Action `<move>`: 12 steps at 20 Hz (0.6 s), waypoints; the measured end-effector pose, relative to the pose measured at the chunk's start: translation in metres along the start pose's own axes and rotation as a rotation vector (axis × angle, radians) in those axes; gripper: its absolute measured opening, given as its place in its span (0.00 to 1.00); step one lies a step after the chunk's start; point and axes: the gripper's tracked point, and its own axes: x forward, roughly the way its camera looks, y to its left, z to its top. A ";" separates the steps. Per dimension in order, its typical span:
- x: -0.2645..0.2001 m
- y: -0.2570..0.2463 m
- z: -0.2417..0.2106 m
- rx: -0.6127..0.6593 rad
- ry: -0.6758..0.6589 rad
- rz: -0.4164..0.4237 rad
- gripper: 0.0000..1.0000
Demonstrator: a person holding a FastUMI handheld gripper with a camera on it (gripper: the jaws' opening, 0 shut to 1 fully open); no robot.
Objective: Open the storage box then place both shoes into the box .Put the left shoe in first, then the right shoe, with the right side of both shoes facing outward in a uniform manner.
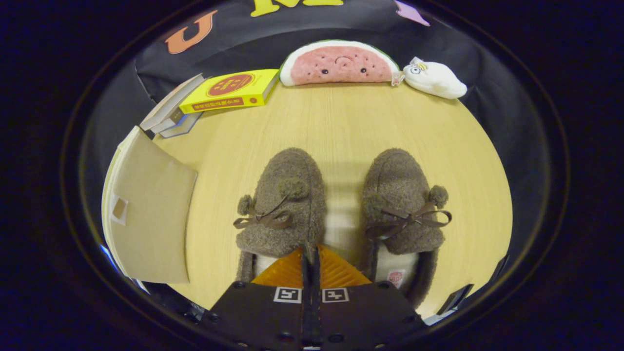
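Your gripper (310, 253) clenched, fingers pressed together, pinching inner collar edge of left shoe (282, 204); good hold for lifting it first. Right shoe (402, 204) just beside, toes away, waiting its turn. Box (146, 209) off left, flap up, ready.

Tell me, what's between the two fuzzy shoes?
Just bare wooden table lies between the left shoe and right shoe; the shut gripper points there.

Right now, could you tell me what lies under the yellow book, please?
The yellow book rests on a stack of other books beside the storage box. Their covers are hidden. The gripper, jaws shut, hovers near the left shoe.
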 end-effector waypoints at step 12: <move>-0.180 0.108 0.039 -0.013 -0.193 0.184 0.01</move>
